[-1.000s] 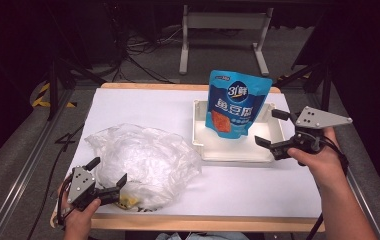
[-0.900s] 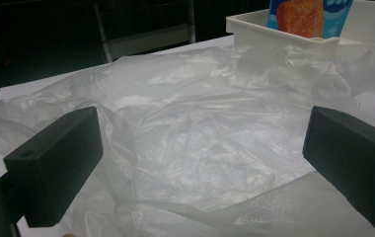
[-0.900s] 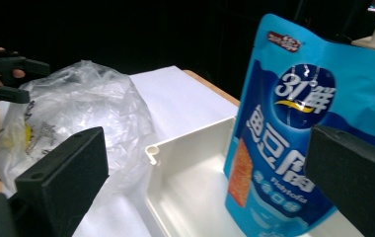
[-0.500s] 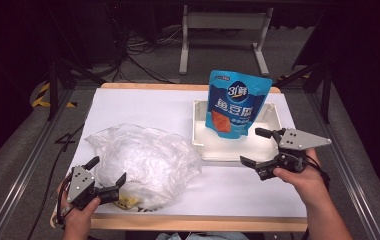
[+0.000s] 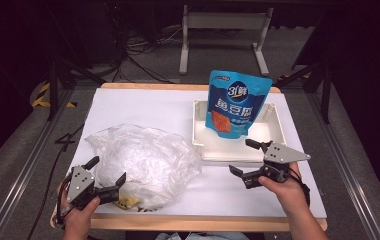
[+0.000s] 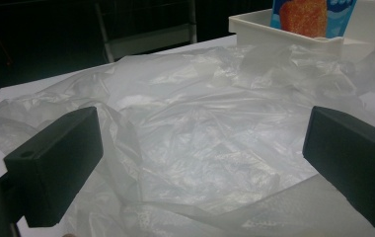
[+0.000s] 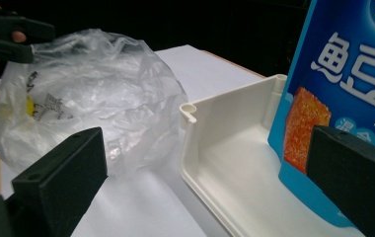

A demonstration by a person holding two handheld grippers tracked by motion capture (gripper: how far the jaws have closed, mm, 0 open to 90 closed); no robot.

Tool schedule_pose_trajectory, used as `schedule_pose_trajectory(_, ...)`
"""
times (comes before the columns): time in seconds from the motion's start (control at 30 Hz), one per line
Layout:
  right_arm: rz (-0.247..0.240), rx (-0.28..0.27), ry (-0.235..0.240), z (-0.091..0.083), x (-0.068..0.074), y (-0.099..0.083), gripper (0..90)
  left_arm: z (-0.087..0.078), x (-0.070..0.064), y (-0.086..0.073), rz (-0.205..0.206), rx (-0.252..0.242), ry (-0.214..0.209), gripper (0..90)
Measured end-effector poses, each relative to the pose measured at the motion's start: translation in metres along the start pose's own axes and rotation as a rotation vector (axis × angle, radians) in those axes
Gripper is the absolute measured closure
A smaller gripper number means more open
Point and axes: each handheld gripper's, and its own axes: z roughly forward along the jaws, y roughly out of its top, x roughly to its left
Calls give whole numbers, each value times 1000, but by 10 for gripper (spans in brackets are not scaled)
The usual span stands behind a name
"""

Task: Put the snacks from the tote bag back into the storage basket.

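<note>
While pouch (image 5: 234, 102) stands in tray (image 5: 276, 119), bag (image 5: 145, 162) beside.

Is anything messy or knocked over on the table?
Nothing is spilled or broken. The blue snack pouch stands upright in the white tray. The clear plastic bag is just a crumpled heap on the table, beside the tray.
</note>
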Motion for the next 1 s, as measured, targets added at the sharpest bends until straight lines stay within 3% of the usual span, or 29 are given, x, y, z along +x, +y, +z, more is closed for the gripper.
schedule_pose_trajectory(0.13, 9, -10, -10, 5, 3, -9, 31, 0, 0, 0, 0, -2, 1, 26)
schedule_pose_trajectory(0.23, -13, 3, -30, 8, 6, -14, 31, 0, 0, 0, 1, -1, -2, 26)
schedule_pose_trajectory(0.63, 5, 35, -28, 25, 6, -46, 31, 3, 2, 0, -4, 7, -16, 25)
schedule_pose_trajectory(0.73, 5, 53, -42, 27, 6, -50, 31, 4, 3, 0, -8, 11, -20, 25)
schedule_pose_trajectory(1.0, 48, 26, -83, 27, 5, -52, 31, 6, 2, 0, -1, 16, -30, 25)
